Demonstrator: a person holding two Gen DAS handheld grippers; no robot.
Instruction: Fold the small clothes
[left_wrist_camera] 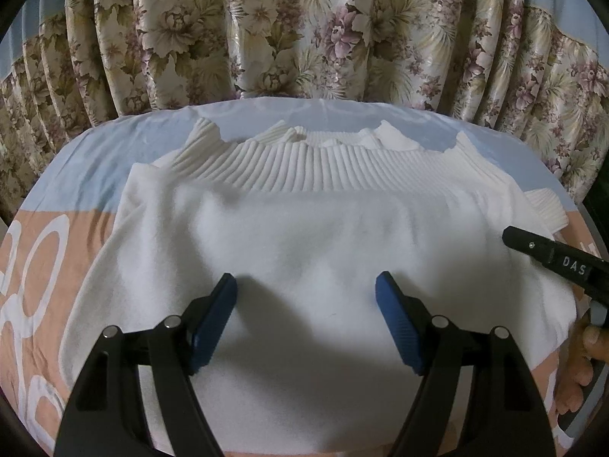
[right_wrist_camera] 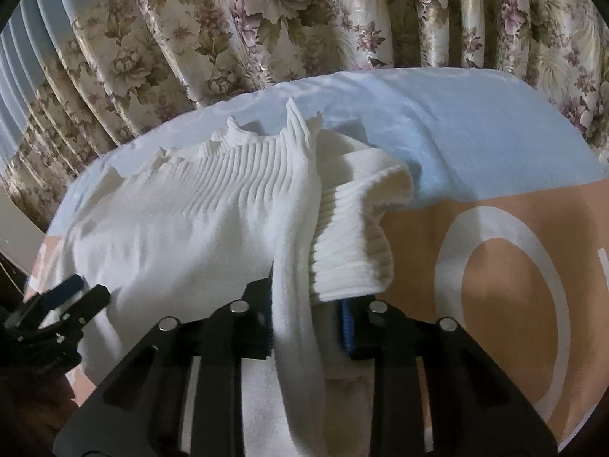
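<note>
A white sweater [left_wrist_camera: 304, 236] with a ribbed hem lies spread on the bed; it also shows in the right wrist view [right_wrist_camera: 182, 228]. My left gripper [left_wrist_camera: 306, 293] is open and empty, its blue pads [left_wrist_camera: 217, 316] just above the sweater's near part. My right gripper [right_wrist_camera: 308, 327] is shut on a fold of the sweater's right edge, next to a ribbed cuff [right_wrist_camera: 354, 259]. The right gripper's black body shows at the right edge of the left wrist view [left_wrist_camera: 555, 259]. The left gripper shows at the left of the right wrist view [right_wrist_camera: 72, 297].
The bed sheet [right_wrist_camera: 475, 152] is light blue at the far side and peach with white rings near me. A flowered curtain [left_wrist_camera: 304, 30] hangs close behind the bed. A person's hand [left_wrist_camera: 586, 346] shows at the right edge.
</note>
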